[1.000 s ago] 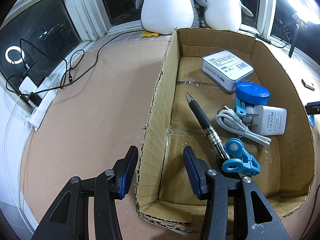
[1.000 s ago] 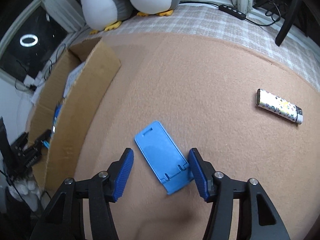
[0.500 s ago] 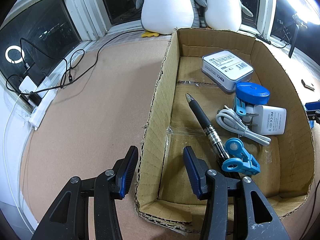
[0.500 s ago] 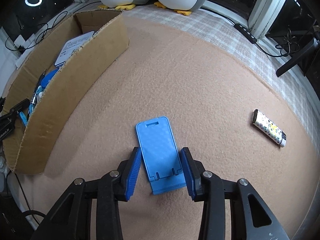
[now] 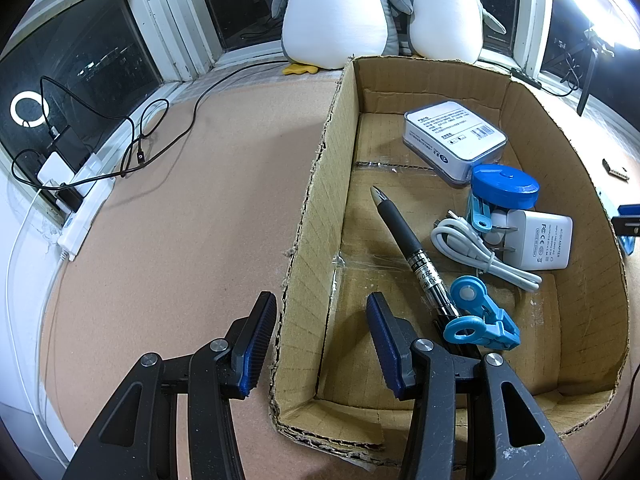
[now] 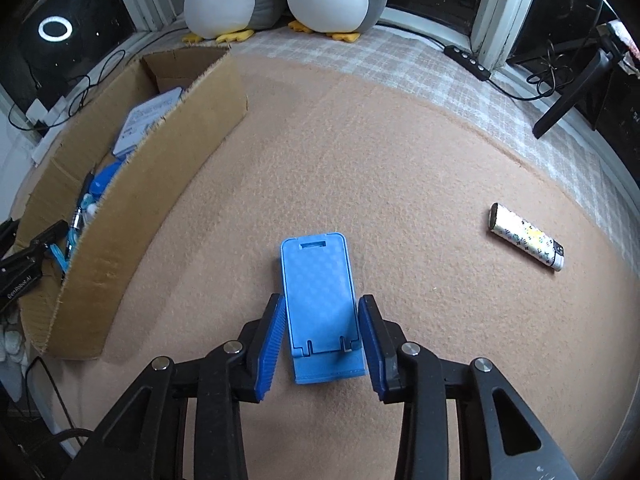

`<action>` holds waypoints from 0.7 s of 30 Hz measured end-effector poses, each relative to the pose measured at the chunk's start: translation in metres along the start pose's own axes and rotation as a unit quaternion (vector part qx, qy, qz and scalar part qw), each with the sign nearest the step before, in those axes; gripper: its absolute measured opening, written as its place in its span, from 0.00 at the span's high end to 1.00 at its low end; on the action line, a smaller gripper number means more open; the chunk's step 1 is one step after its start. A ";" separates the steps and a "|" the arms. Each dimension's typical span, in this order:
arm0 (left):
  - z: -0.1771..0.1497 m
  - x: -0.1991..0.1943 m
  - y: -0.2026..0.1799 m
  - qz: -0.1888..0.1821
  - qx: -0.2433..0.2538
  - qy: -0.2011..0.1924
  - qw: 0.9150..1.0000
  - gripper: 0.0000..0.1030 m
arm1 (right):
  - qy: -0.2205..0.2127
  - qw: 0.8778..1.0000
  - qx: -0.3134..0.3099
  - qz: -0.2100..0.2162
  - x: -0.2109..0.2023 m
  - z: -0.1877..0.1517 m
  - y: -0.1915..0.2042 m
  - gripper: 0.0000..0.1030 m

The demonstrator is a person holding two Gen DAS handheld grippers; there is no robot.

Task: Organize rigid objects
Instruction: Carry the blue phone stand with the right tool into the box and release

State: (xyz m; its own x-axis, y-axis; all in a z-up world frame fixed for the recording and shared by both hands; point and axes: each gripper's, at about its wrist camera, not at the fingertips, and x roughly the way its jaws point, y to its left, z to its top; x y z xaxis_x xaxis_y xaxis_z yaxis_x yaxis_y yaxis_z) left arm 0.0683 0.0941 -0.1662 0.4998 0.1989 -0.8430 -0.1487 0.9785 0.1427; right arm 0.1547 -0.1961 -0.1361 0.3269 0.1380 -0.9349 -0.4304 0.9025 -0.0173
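Observation:
A blue phone stand point(image 6: 320, 296) lies flat on the tan mat, its near end between the fingers of my right gripper point(image 6: 322, 344). Those jaws are closing and both blue pads touch the stand's sides. A patterned lighter point(image 6: 526, 242) lies to the right of it. My left gripper point(image 5: 320, 344) stands open astride the left wall of the cardboard box point(image 5: 320, 160), one finger outside and one inside, neither pad pressing. The box holds a black pen point(image 5: 404, 240), a blue clip point(image 5: 480, 320), a white charger point(image 5: 540, 244) with its cable, a blue round case point(image 5: 504, 186) and a white packet point(image 5: 452, 136).
Two plush penguins point(image 5: 336, 12) sit on the window sill behind the box. A power strip point(image 5: 80, 216) and black cables lie along the left edge of the mat. In the right wrist view the box point(image 6: 160, 184) stands to the left of the stand, and a tripod leg point(image 6: 568, 96) is at the far right.
The right gripper's jaws have closed in until they touch the phone stand, and the gripper has turned so the stand lies straight between them. The left gripper has not moved.

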 end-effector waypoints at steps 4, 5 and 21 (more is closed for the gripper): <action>0.000 0.000 0.000 0.000 0.000 0.000 1.000 0.51 | -0.017 1.000 0.003 0.005 -0.018 0.005 0.007 0.67; 0.000 0.000 0.000 0.000 0.000 0.000 1.000 0.51 | -0.022 1.000 0.002 0.007 -0.022 0.008 0.011 0.67; 0.001 0.002 -0.002 -0.003 -0.002 -0.001 1.000 0.51 | -0.092 0.991 -0.075 0.062 -0.061 0.059 0.126 0.67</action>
State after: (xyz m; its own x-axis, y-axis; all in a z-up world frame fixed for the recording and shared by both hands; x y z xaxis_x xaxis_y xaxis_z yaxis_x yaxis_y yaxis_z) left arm 0.0700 0.0922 -0.1676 0.5017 0.1934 -0.8431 -0.1501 0.9794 0.1353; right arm 0.1304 -0.0672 -0.0601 0.4058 0.3296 -0.8524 -0.5924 0.8051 0.0293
